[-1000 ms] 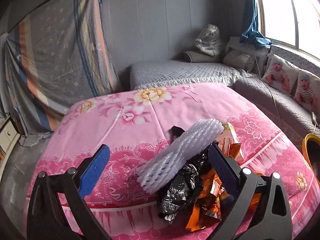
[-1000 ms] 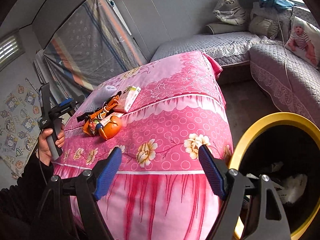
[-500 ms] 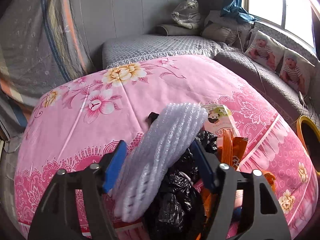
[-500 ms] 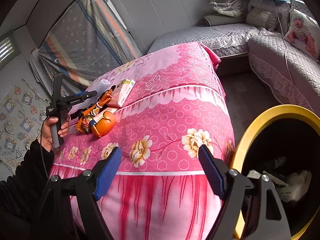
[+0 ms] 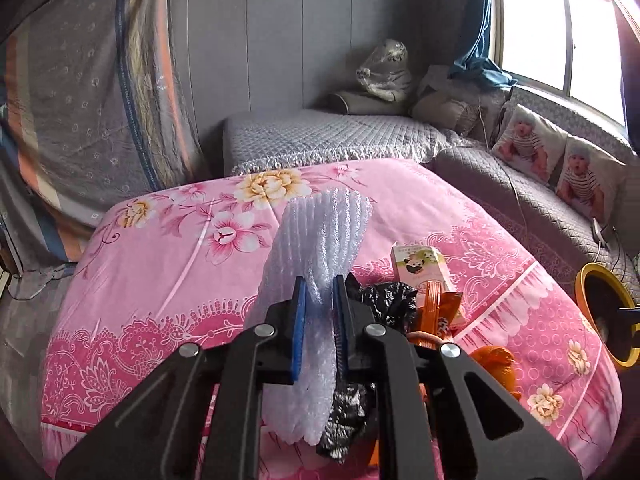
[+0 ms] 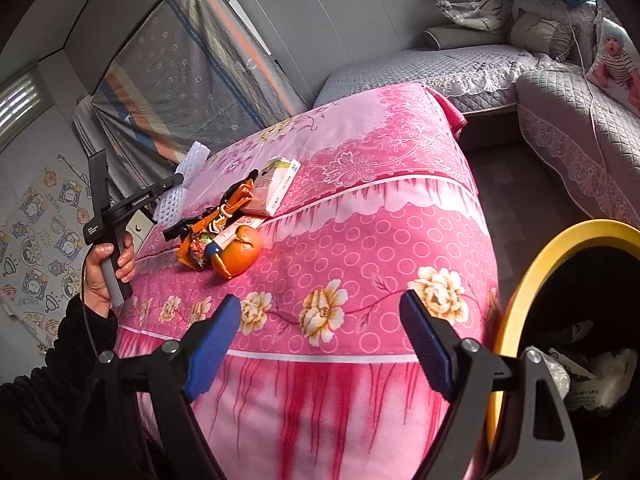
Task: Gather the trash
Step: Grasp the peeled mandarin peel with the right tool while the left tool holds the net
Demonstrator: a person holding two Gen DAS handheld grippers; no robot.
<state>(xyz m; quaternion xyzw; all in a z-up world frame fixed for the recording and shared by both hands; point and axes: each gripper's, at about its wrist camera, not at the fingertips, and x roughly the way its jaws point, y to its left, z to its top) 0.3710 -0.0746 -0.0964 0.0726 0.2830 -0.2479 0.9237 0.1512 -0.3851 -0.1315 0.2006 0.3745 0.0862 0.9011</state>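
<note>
My left gripper (image 5: 319, 326) is shut on a white foam net sleeve (image 5: 320, 240), squeezed thin between the blue pads and lifted a little off the pink flowered cloth (image 5: 168, 264). From the right wrist view the same left gripper (image 6: 176, 180) and foam sleeve (image 6: 188, 168) show at the cloth's far left, with a hand (image 6: 106, 268) on the handle. A trash pile remains: a black plastic bag (image 5: 384, 296), orange wrappers (image 6: 212, 228), an orange peel (image 6: 240, 256) and a small carton (image 6: 276, 188). My right gripper (image 6: 320, 332) stands open and holds nothing, beside a yellow-rimmed bin (image 6: 532, 264).
The bin holds crumpled white trash (image 6: 592, 376). A grey quilted sofa (image 5: 328, 136) with cushions (image 5: 556, 160) runs behind and to the right of the covered table. A striped patterned sheet (image 5: 88, 92) hangs at the left. Bare floor (image 6: 516, 192) lies between table and sofa.
My left gripper moved in over the foam sleeve, shut its jaws on it and raised it. The right gripper stayed beside the bin, open.
</note>
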